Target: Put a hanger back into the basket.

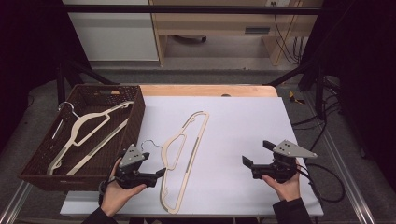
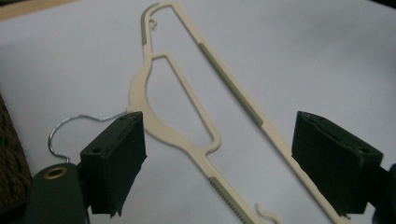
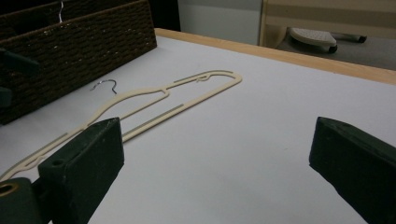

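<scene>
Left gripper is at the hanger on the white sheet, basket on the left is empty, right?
Not quite. The left gripper is at the hanger on the white sheet, jaws open, but the wicker basket is not empty: the high view shows another cream hanger lying in it.

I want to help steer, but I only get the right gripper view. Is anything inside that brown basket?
Observer: Yes. The high view shows a second cream hanger lying inside the basket.
Operator: Where's the other gripper?
Observer: The left gripper is right over the hanger on the table, close to its metal hook. Its jaws are open on either side of the hanger and not squeezing it.
Operator: What's behind my gripper?
Observer: A black cable loops away from the right gripper across the table's right edge.
</scene>
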The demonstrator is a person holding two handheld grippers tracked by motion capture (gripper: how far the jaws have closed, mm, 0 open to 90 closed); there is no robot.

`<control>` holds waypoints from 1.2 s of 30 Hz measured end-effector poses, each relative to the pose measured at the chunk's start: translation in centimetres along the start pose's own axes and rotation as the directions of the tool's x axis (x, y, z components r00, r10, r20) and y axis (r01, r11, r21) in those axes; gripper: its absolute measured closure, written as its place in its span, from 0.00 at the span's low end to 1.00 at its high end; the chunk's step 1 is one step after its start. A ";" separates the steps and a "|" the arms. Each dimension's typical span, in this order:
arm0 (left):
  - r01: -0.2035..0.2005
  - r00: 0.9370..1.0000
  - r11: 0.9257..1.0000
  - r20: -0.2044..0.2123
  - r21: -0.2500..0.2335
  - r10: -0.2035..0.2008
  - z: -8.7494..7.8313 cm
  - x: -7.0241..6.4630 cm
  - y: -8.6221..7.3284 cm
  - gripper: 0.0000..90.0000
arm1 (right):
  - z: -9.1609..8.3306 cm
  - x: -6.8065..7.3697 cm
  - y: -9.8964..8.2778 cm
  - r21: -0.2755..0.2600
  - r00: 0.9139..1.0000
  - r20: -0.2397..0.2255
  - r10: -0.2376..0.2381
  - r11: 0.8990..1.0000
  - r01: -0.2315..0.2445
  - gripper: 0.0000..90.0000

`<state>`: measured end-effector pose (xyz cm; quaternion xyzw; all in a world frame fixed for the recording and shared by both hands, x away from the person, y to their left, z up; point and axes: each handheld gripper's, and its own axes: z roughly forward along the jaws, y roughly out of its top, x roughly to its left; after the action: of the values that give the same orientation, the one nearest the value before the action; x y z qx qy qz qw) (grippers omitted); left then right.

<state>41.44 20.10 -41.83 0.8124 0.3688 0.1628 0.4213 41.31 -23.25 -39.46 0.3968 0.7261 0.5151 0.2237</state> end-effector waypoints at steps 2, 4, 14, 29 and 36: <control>0.011 1.000 0.999 -0.001 0.033 -0.011 0.7 0.1 -0.6 0.22 | 0.1 0.1 0.0 0.006 1.000 0.000 0.001 1.000 -0.001 0.04; 0.008 1.000 0.998 -0.009 0.060 -0.008 1.3 0.1 -1.0 0.25 | 0.2 0.0 -0.1 0.011 1.000 0.000 -0.006 1.000 0.006 0.04; 0.015 0.999 0.982 -0.040 0.189 -0.007 4.3 -0.9 -2.9 0.43 | 0.4 0.2 -0.1 0.017 1.000 -0.001 -0.003 1.000 0.003 0.04; 0.031 0.994 0.971 -0.107 0.236 -0.006 4.9 -2.6 -3.0 0.70 | 0.5 0.4 -0.1 0.026 1.000 0.004 -0.013 1.000 0.013 0.04; 0.035 0.996 0.971 -0.086 0.235 -0.015 5.0 -2.5 -2.9 0.79 | 0.5 0.4 0.0 0.020 1.000 0.004 -0.011 1.000 0.011 0.04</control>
<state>41.31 16.46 -47.00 0.8445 0.4130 0.1464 0.3079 41.38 -22.63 -39.62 0.3963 0.7328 0.5057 0.2241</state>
